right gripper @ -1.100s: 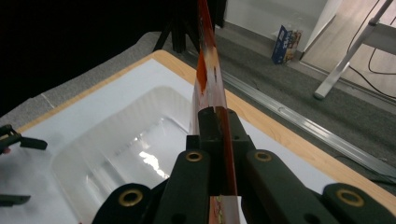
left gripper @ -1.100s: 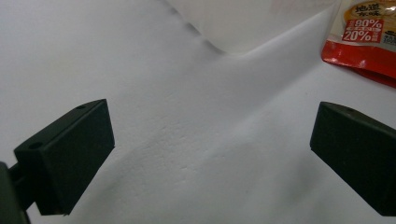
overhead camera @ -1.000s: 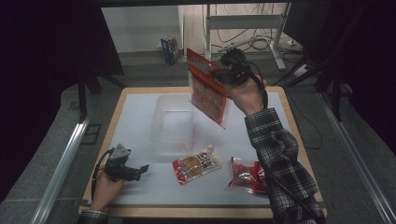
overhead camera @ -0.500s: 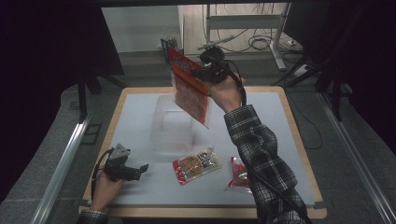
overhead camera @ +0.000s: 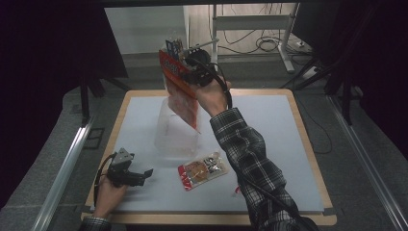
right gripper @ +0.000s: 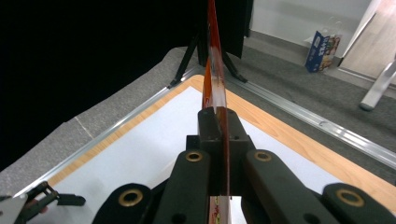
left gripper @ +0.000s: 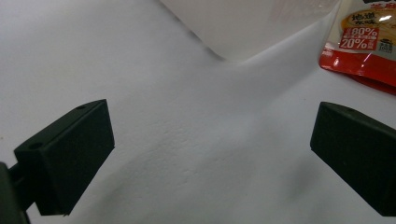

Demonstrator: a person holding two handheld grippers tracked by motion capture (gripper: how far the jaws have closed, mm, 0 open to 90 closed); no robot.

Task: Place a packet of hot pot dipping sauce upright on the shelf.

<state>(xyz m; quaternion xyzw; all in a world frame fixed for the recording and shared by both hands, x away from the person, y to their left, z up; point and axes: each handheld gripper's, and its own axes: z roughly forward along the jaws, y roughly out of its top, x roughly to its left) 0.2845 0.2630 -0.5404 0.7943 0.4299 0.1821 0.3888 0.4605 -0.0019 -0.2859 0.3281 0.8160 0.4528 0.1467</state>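
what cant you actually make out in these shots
- High view: the third packet on the mat, mostly behind the plaid sleeve.
- High view: print on the red packet in the right gripper, blurred.
- Left gripper view: the clear container and the snack packet, cut by the frame edges.

1. High view: white table mat (overhead camera: 269,144) evenly lit from above, surroundings left and right near black; floor behind grey and dim.
2. Motion blur on the raised red pouch (overhead camera: 180,91) and the clear container (overhead camera: 175,130) beneath it; edges smeared.
3. Soft shadow under the left gripper (overhead camera: 129,174) on the mat.
4. Left gripper view: mat bright, almost washed out; jaws close and soft-edged; glare spots on the glossy snack pack (left gripper: 366,42).
5. Right gripper view: left half black, pouch edge (right gripper: 214,70) streaked with highlight, near jaws dark, background sharper.
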